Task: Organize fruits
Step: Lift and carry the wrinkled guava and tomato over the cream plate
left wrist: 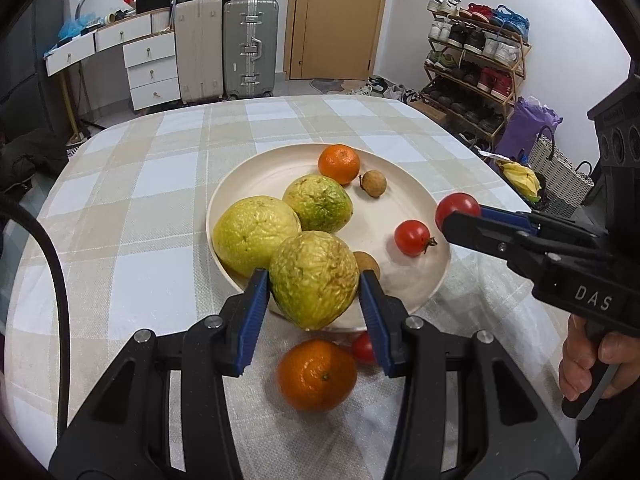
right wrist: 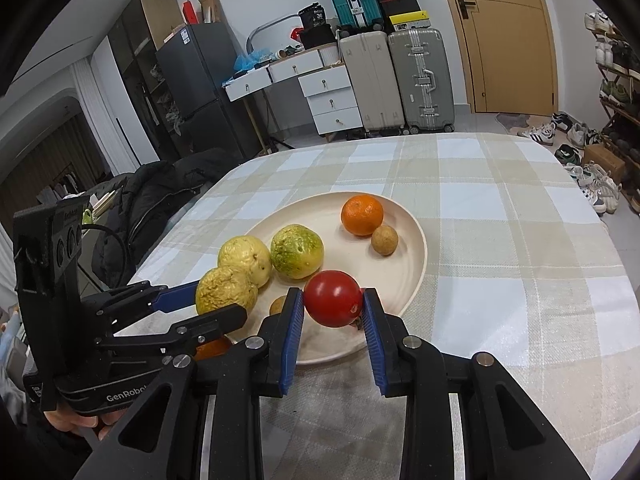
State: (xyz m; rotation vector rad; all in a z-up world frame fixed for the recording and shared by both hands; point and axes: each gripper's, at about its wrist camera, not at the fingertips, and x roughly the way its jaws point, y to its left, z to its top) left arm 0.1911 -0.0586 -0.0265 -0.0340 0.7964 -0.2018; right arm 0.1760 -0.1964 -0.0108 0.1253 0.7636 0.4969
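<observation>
A cream plate (left wrist: 256,176) (right wrist: 412,240) on the checked tablecloth holds two guavas (left wrist: 256,234), an orange (left wrist: 339,163) (right wrist: 362,215), two longans (left wrist: 373,184) and a tomato (left wrist: 412,237). My left gripper (left wrist: 314,280) is shut on a third wrinkled guava (left wrist: 314,278) (right wrist: 226,290) above the plate's near rim. My right gripper (right wrist: 333,300) is shut on a red tomato (right wrist: 333,298) (left wrist: 458,205) above the plate's right side. Another orange (left wrist: 317,375) and a small tomato (left wrist: 363,347) lie on the cloth below the left gripper.
The table (right wrist: 500,208) stretches beyond and right of the plate. Suitcases (left wrist: 250,46), a drawer unit (left wrist: 152,68) and a shoe rack (left wrist: 476,64) stand behind it. A dark jacket (right wrist: 156,196) lies by the left edge.
</observation>
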